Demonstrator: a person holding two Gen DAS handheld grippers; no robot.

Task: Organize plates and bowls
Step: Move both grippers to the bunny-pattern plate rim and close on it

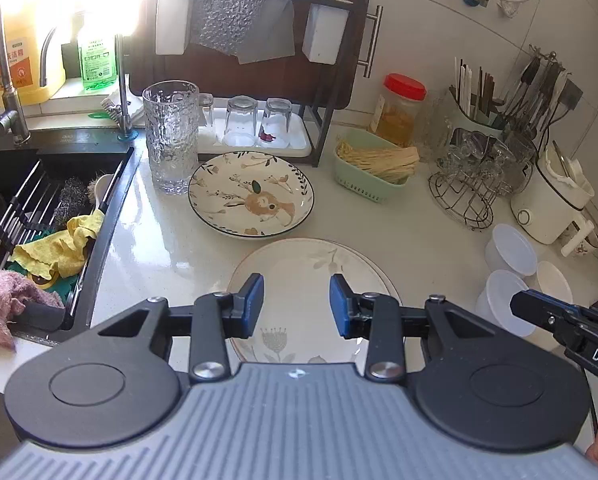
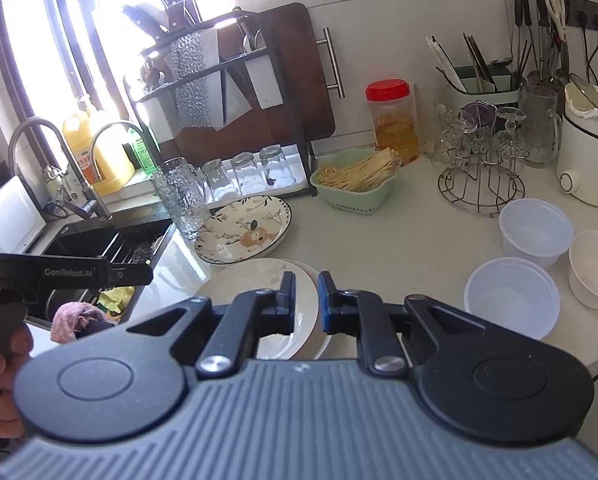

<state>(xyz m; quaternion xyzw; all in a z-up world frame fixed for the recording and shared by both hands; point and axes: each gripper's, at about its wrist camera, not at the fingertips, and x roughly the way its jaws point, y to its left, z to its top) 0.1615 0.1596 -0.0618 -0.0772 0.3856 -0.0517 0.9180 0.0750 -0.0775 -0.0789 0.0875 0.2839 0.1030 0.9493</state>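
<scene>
A cream plate point(image 1: 311, 264) with a pale leaf print lies on the white counter near the front edge. My left gripper point(image 1: 297, 306) is open and empty just above it. In the right wrist view this plate point(image 2: 243, 284) seems to rest on a second plate, and my right gripper point(image 2: 307, 304) is narrowed around their right rim. A patterned deer plate point(image 1: 251, 194) point(image 2: 245, 232) lies behind. Two clear plastic bowls point(image 2: 535, 232) point(image 2: 511, 302) and a white bowl point(image 2: 595, 266) stand to the right; one clear bowl point(image 1: 513, 250) also shows in the left wrist view.
A tall textured glass point(image 1: 171, 136) stands left of the deer plate. A black sink point(image 1: 51, 208) with cloths lies at the left. A dish rack point(image 1: 259, 80) with upturned glasses is behind. A green basket point(image 1: 373, 172), a red-lidded jar point(image 1: 401, 110), a wire glass stand point(image 1: 467, 188) and a white cooker point(image 1: 547, 204) line the right.
</scene>
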